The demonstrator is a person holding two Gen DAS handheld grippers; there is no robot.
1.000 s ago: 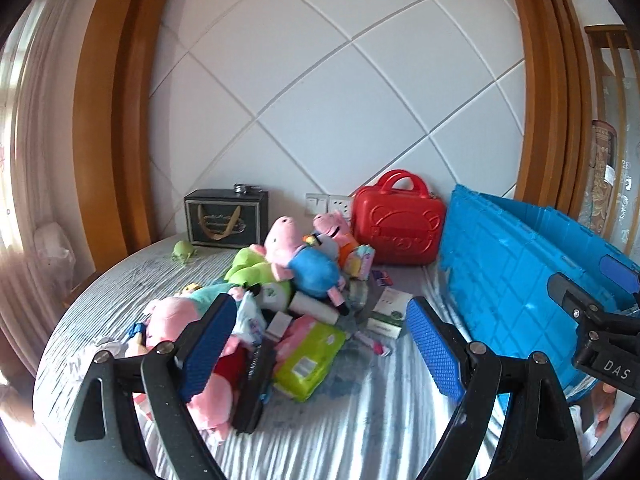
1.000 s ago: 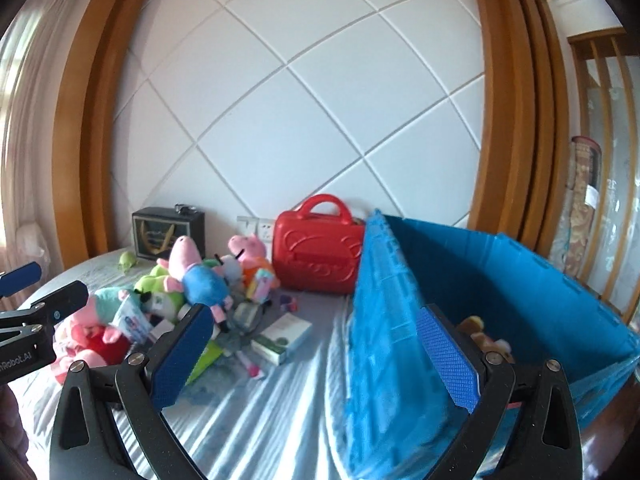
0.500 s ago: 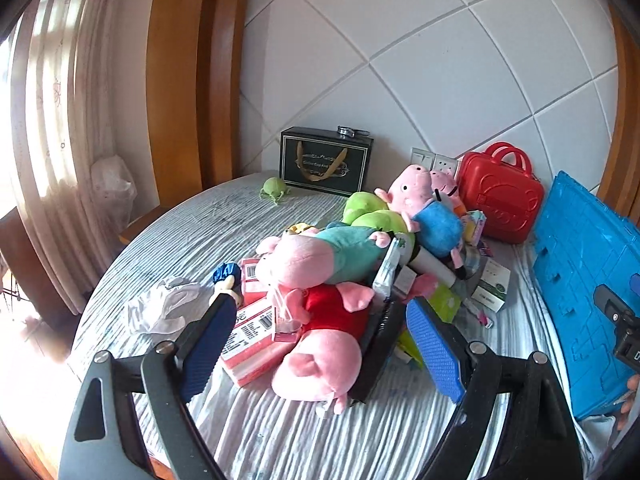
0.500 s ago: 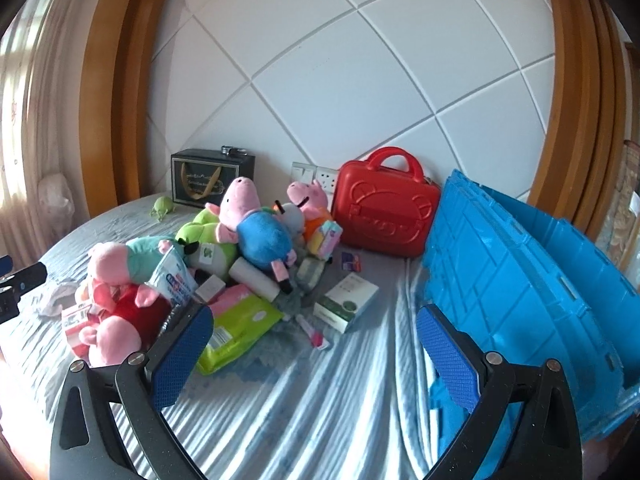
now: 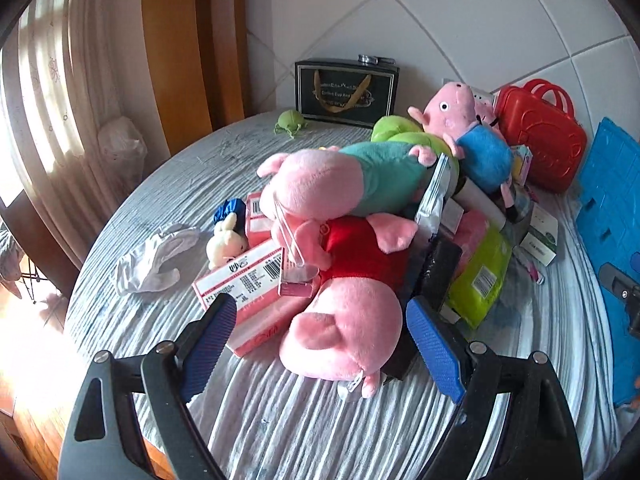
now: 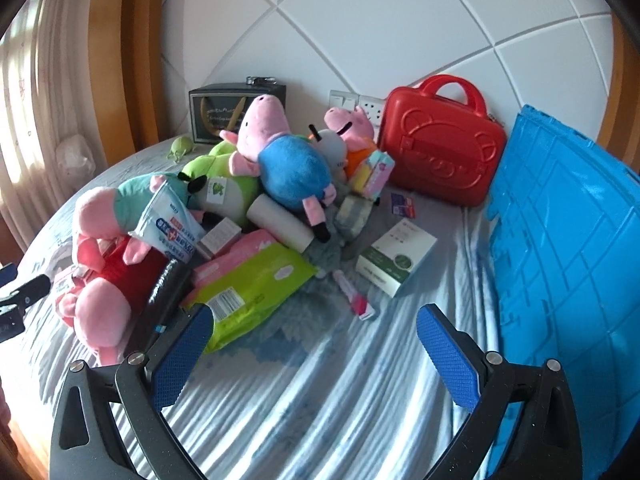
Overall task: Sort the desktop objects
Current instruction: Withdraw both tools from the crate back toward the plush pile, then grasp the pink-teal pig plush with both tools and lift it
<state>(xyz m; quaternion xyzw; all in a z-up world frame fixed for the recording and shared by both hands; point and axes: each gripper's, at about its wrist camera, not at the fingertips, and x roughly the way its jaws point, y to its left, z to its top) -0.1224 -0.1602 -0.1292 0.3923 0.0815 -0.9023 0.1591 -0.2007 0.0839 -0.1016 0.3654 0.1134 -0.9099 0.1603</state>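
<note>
— Left gripper?
— Spread wide at the bottom of the frame, nothing between the blue pads. Just above the gap, at centre, a pink pig in red, lying over a pink box.
— Behind that?
— Another pig in teal stacked on top; a third in blue at upper right; red case and blue crate at the right edge. White cloth at left, apart from the heap.
— Right gripper?
— Also wide apart, holding nothing, over bare striped sheet. Green wipes pack just above the left pad; white-green box at centre; beside it a small pink item, perhaps a razor, too small to tell.
</note>
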